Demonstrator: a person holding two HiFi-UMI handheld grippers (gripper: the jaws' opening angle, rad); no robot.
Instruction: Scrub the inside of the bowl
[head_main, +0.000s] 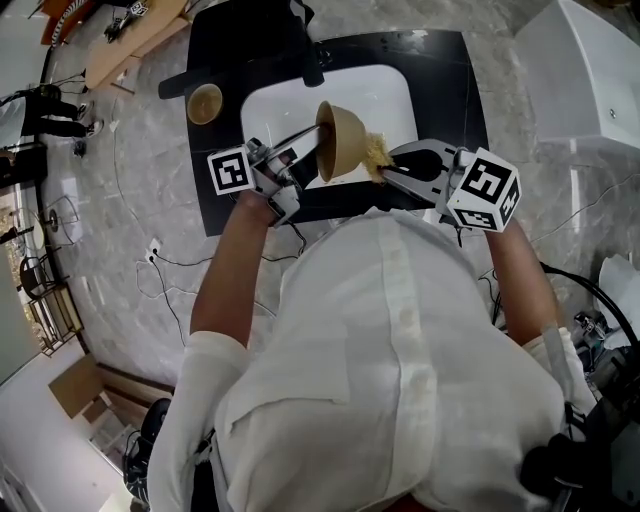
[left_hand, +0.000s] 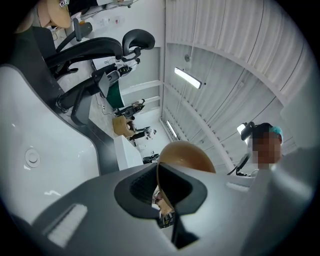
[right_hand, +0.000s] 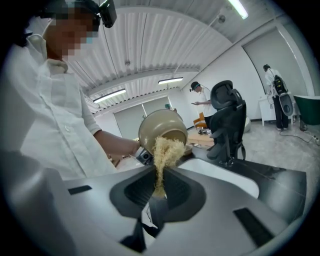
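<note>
Bowl (head_main: 340, 140) is held up over the white sink (head_main: 280, 100), tipped on its side and clear of the black counter (head_main: 440, 70). Left gripper (head_main: 305, 152) has its fingers clamped on the bowl's rim; the left gripper view shows the rim edge-on between them (left_hand: 162, 192), with the brown wall bulging off to the right.

Right gripper (head_main: 388, 168) has its fingers pinched on a yellow fibrous scrubber (head_main: 377, 152). The scrubber's long axis runs straight out from the fingers toward the bowl. Its far end touches the bowl's lower edge in the right gripper view (right_hand: 165, 150).

Key relation: the bowl lies directly ahead of the right fingers, between the two grippers. The right gripper is the working one and the left only steadies the bowl.

Hard to tell whether the scrubber tip sits in the hollow or on the outer wall. From the head view the rounded side seems to face the scrubber, so the bowl may need turning. The contact spot is hidden behind the scrubber itself.

A second small bowl (head_main: 204, 103) sits on the counter left of the sink. The person's shirt covers the near counter edge.
</note>
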